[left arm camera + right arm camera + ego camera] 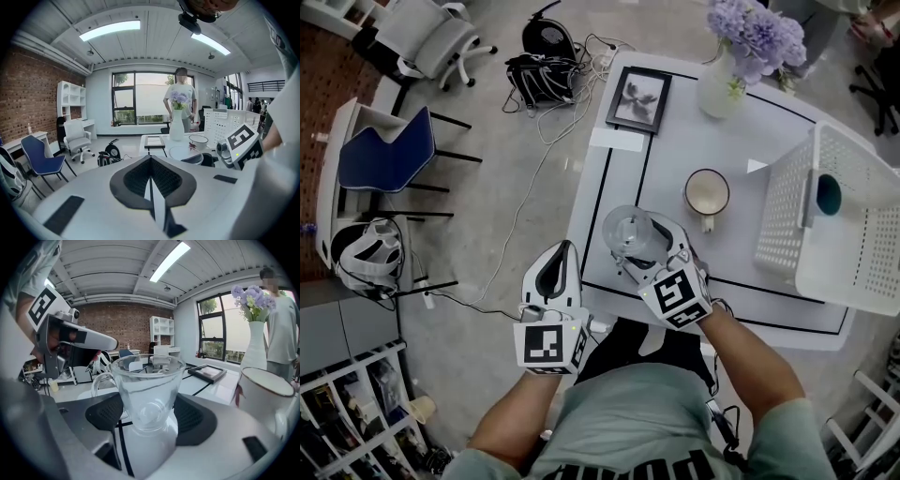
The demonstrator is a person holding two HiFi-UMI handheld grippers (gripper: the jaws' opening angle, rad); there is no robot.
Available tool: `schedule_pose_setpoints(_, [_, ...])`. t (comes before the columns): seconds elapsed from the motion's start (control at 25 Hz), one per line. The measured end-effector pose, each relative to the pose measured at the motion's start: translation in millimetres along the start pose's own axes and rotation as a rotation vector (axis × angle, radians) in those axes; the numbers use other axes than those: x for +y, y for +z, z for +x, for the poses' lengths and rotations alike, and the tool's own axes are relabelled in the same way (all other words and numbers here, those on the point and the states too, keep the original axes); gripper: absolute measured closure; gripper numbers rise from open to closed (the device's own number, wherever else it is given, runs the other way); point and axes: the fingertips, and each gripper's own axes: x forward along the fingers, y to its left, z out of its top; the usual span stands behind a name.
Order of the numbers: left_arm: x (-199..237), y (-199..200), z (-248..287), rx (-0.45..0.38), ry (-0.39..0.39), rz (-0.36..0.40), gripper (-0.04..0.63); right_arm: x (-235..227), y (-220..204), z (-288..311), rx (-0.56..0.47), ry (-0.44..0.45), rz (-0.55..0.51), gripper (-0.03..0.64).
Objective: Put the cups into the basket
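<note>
At the table point(741, 141), right gripper point(150, 416) clasps glass cup point(146, 380).

The white basket point(783, 220) runs off the head view's right edge, and its wall hides most of the teal cup point(829, 194) inside it

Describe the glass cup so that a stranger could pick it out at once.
Find the white table with black lines; at its near edge the right gripper holds the glass cup between its jaws. Unlike the white mug beside it, it is clear, see-through glass.
</note>
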Motion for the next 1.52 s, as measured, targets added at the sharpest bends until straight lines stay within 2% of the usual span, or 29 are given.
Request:
schedule_pose_setpoints(0.48, [-14.5,25.2,-1.5,-0.061,-0.041,-0.004,0.592,5.1,45.5,-46.8,-0.093,-0.060,0.061,0.285])
schedule_pose_setpoints(0.88, [-41.2,77.2,-11.0,-0.154,-0.103,-0.009,0.592,-0.1,86.0,-110.6,-0.143,-0.134,0.112,0.285])
schedule_pose_setpoints(1.52, [-130.7,159.3,-22.4,-0.255,-0.272,-0.001,0.592,-36.1,142.9,-237.2,-0.222,-0.280,0.150,0.285])
